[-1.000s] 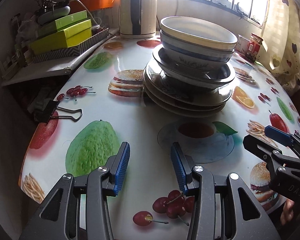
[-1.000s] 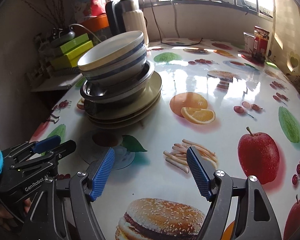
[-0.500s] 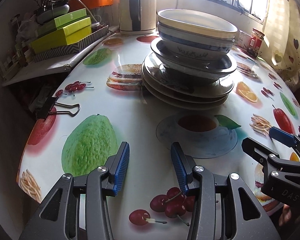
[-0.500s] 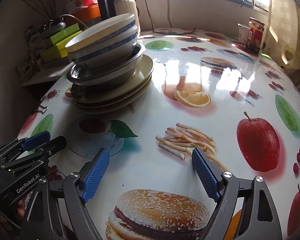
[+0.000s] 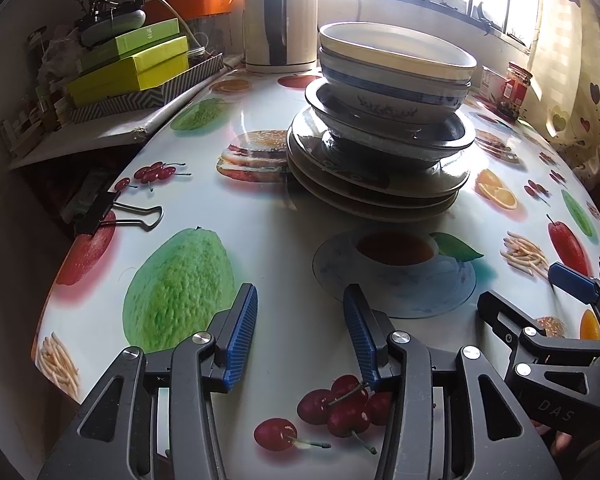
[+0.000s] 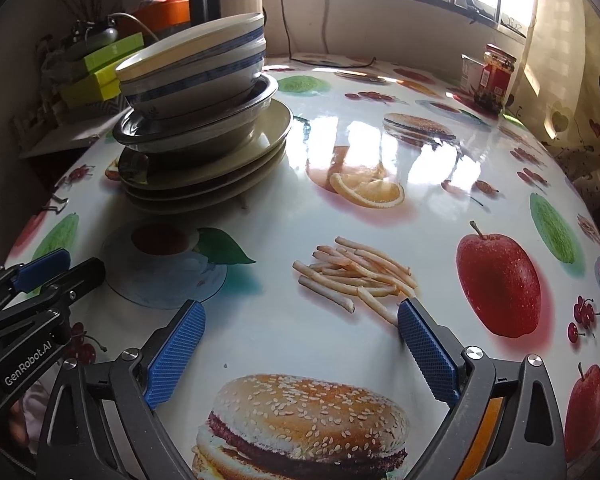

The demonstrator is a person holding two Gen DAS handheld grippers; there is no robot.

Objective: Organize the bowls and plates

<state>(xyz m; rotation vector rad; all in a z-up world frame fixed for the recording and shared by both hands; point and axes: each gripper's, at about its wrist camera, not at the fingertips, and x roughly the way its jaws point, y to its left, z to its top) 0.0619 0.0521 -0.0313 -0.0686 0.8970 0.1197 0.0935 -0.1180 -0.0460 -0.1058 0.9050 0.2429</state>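
A stack of dishes stands on the fruit-print table (image 5: 260, 248): two white bowls with blue bands (image 5: 396, 76) on top, a metal bowl (image 5: 392, 136) under them, and several plates (image 5: 372, 188) at the bottom. The stack also shows in the right wrist view (image 6: 204, 120), with the bowls (image 6: 196, 68) tilted. My left gripper (image 5: 300, 320) is open and empty, low over the table in front of the stack. My right gripper (image 6: 300, 328) is open and empty, to the right of the stack. Each gripper shows in the other's view (image 5: 556, 312) (image 6: 40, 276).
A kettle (image 5: 280, 20) stands behind the stack. Green boxes (image 5: 128, 68) lie on a shelf at the left. A binder clip (image 5: 116, 212) grips the table's left edge. A red jar (image 6: 494, 76) stands at the far right by the curtain.
Both grippers have moved forward toward the stack and sunk lower; the stack looks larger and higher in both views. The jaws stay open.
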